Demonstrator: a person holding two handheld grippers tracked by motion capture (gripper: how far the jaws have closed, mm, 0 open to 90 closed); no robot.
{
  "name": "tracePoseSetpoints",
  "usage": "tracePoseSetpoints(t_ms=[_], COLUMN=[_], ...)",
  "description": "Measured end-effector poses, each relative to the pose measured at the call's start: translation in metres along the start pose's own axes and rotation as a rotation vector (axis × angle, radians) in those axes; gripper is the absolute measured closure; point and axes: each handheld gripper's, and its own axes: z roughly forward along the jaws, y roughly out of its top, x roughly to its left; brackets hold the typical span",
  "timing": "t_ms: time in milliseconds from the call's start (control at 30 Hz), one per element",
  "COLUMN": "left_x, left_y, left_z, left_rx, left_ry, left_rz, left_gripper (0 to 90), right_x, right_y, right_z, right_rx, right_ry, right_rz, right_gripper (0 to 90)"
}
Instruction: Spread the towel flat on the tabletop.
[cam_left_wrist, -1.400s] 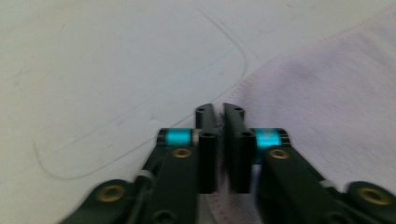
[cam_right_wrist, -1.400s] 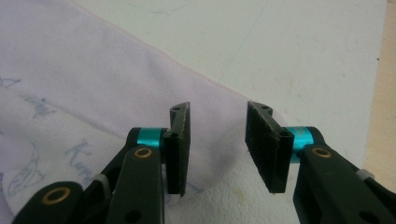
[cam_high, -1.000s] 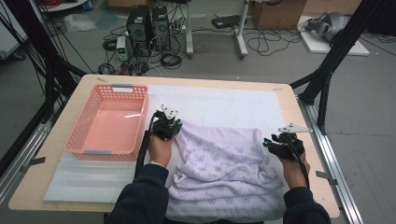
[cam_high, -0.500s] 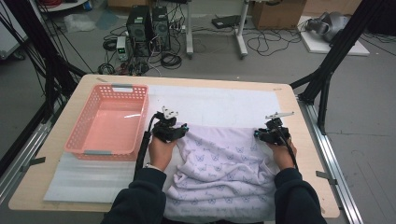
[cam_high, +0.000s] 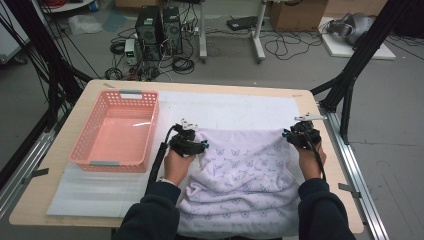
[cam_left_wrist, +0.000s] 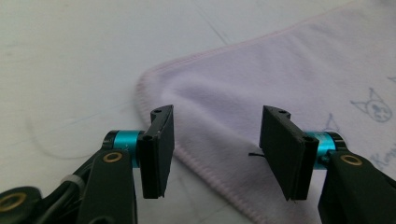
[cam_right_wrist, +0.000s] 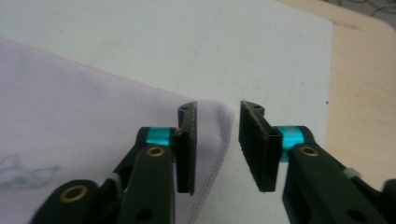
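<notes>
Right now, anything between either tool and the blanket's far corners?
Nothing visible. The left tool stands open over the left corner of the blanket, its edge lying between the jaws on the white mat. The right tool is open too, straddling the right corner. The pink basket sits off to the left, apart.

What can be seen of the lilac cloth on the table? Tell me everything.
The lilac cloth is soft, fleecy-looking fabric printed with small pale blue figures and edged with a pink stitched hem. It lies spread over the white mat, its far edge pulled straight, its near part rumpled in folds and hanging over the table's near edge. A hand-held gripper sits at each far corner: left and right jaws stand apart around the corners, not pressing the fabric.
</notes>
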Motion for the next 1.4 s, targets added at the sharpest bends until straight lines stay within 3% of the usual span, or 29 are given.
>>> tracePoseSetpoints(t_ms=[33, 67, 133, 200, 233, 267, 333, 400, 433, 500, 567, 667, 733, 833, 900, 967, 1033, 1100, 1133, 1200, 1233, 1367, 1400], left_x=[-0.003, -0.008, -0.014, -0.017, -0.017, -0.016, -0.009, 0.005, 0.012, 0.024, 0.034, 0.039, 0.038, 0.031, 0.025, 0.02, 0.017, 0.015, 0.014, 0.013, 0.012, 0.007, 0.007], left_y=[-0.002, -0.003, -0.003, -0.002, 0.0, 0.002, 0.006, 0.014, 0.019, 0.027, 0.032, 0.032, 0.031, 0.029, 0.028, 0.026, 0.024, 0.022, 0.021, 0.018, 0.017, 0.01, 0.009], left_z=[0.004, 0.006, 0.008, 0.009, 0.008, 0.009, 0.011, 0.009, 0.008, 0.004, 0.002, 0.0, 0.0, -0.002, -0.003, -0.004, -0.005, -0.007, -0.009, -0.01, -0.011, -0.013, -0.012], left_rx=[0.013, 0.009, 0.003, -0.006, 0.003, 0.016, 0.016, -0.03, -0.045, -0.079, -0.097, -0.11, -0.13, -0.158, -0.161, -0.158, -0.143, -0.139, -0.139, -0.124, -0.117, -0.086, -0.067], left_ry=[-0.002, 0.019, 0.049, 0.025, 0.018, 0.02, 0.061, 0.136, 0.154, 0.205, 0.227, 0.212, 0.168, 0.092, 0.052, 0.012, -0.012, -0.036, -0.041, -0.052, -0.054, -0.058, -0.065], left_rz=[0.02, 0.059, 0.096, 0.134, 0.171, 0.179, 0.162, 0.121, 0.086, 0.062, 0.029, -0.017, -0.039, -0.049, -0.033, -0.02, -0.016, -0.016, -0.019, -0.018, -0.015, -0.009, -0.005], left_gripper=[45.2, 43.3, 44.1, 59.3, 77.0, 84.2, 84.8, 84.9, 85.0, 85.0, 84.9, 80.4, 58.8, 43.6, 39.1, 36.9, 35.1, 34.5, 34.1, 34.2, 34.2, 34.4, 34.3], right_x=[-0.001, -0.001, -0.001, 0.0, 0.002, 0.003, 0.006, 0.01, 0.012, 0.016, 0.021, 0.026, 0.026, 0.027, 0.03, 0.032, 0.032, 0.029, 0.028, 0.025, 0.024, 0.009, 0.005], right_y=[0.0, 0.0, 0.002, 0.003, 0.003, 0.003, 0.003, 0.002, 0.001, -0.002, -0.006, -0.011, -0.012, -0.014, -0.016, -0.018, -0.015, -0.012, -0.01, -0.005, -0.002, 0.007, 0.007], right_z=[-0.004, -0.009, -0.018, -0.025, -0.028, -0.03, -0.032, -0.033, -0.033, -0.032, -0.028, -0.021, -0.014, 0.002, 0.013, 0.021, 0.021, 0.018, 0.018, 0.023, 0.025, 0.03, 0.03], right_rx=[-0.01, -0.023, -0.051, -0.07, -0.072, -0.075, -0.082, -0.08, -0.083, -0.066, -0.04, -0.004, 0.017, 0.058, 0.097, 0.124, 0.128, 0.123, 0.126, 0.13, 0.119, 0.025, 0.011], right_ry=[0.008, 0.014, 0.04, 0.053, 0.069, 0.08, 0.117, 0.131, 0.15, 0.201, 0.225, 0.223, 0.22, 0.262, 0.253, 0.252, 0.242, 0.261, 0.273, 0.257, 0.218, 0.016, -0.009], right_rz=[-0.002, -0.006, 0.003, 0.004, 0.011, 0.011, 0.01, 0.0, 0.0, -0.001, -0.039, -0.059, -0.053, -0.046, -0.086, -0.095, -0.094, -0.118, -0.121, -0.146, -0.158, -0.08, -0.051], right_gripper=[63.2, 63.0, 60.3, 58.5, 56.4, 54.9, 54.2, 52.0, 50.9, 49.0, 47.7, 44.9, 41.3, 26.0, 22.8, 21.0, 30.7, 72.9, 81.9, 85.3, 85.6, 85.8, 85.6])
